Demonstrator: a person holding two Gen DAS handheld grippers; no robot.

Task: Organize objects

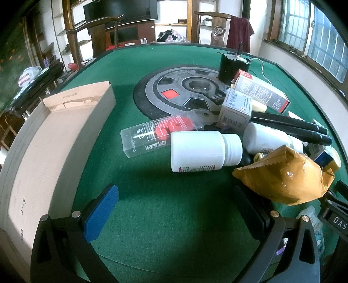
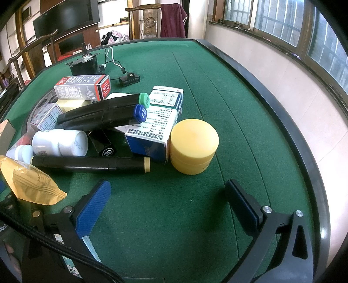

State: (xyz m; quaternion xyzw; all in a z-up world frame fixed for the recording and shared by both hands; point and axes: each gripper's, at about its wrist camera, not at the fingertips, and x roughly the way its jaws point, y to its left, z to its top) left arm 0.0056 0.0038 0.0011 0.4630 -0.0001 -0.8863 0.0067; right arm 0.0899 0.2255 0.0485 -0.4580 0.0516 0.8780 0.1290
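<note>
A pile of small items lies on the green felt table (image 1: pixel 152 206). In the left wrist view a white pill bottle (image 1: pixel 204 151) lies on its side just ahead of my open left gripper (image 1: pixel 176 202), beside a clear plastic case with red contents (image 1: pixel 161 133) and a yellow-brown snack packet (image 1: pixel 285 176). An open cardboard box (image 1: pixel 54 139) stands to the left. In the right wrist view my right gripper (image 2: pixel 167 196) is open and holds nothing, a short way in front of a yellow round jar (image 2: pixel 193 145). Black markers (image 2: pixel 102 115), medicine cartons (image 2: pixel 156 122) and another white bottle (image 2: pixel 61 142) lie behind it.
A round grey panel (image 1: pixel 180 91) sits in the table's middle with a black motor (image 1: pixel 232 67) and its wires behind. A raised black rim (image 2: pixel 289 135) edges the table on the right. Wooden chairs (image 1: pixel 95 32) and a wall with windows (image 2: pixel 282 19) stand beyond.
</note>
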